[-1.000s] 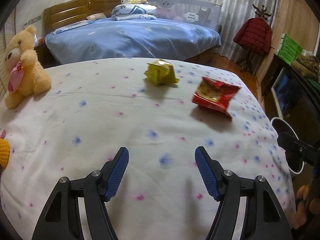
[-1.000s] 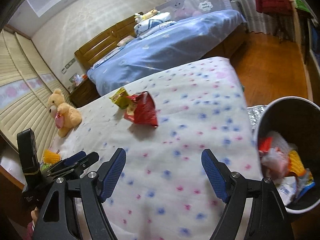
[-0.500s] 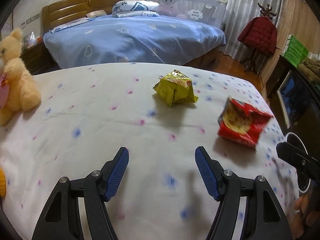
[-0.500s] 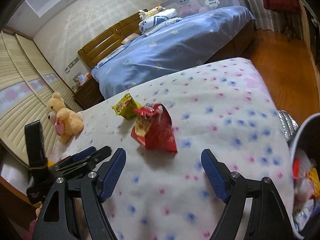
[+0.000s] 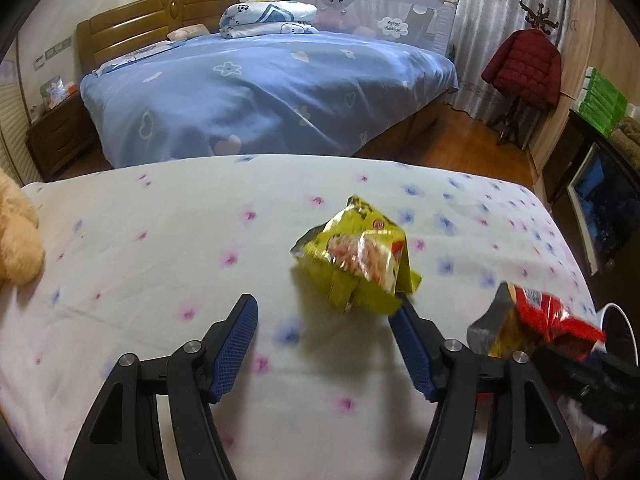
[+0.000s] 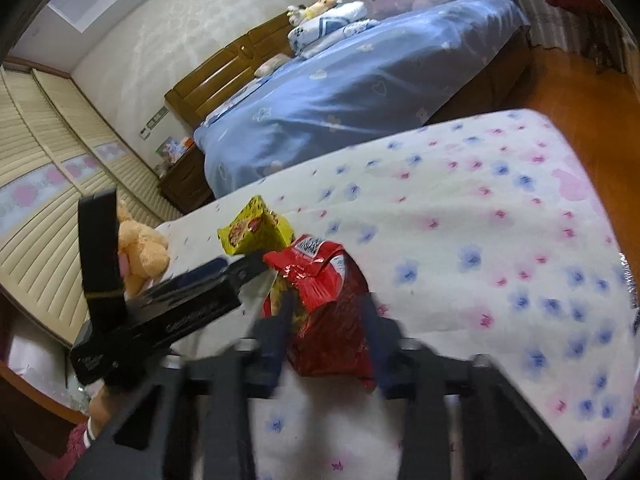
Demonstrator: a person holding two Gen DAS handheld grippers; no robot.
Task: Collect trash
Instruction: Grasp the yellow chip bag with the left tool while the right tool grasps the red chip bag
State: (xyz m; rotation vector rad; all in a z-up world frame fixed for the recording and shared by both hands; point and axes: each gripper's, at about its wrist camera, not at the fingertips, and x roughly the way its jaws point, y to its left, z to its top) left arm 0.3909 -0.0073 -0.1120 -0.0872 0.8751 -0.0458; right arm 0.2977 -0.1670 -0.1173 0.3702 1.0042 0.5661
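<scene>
Beside the yellow wrapper (image 5: 356, 258), a teddy bear (image 6: 142, 250)

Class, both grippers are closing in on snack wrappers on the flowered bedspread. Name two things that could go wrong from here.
1. The right gripper is closing around the red wrapper; crinkly foil could slip out.
2. The left gripper is closing, but the yellow wrapper sits by its right finger, off-centre, so it may get pushed aside. The grippers are close and could collide.
</scene>
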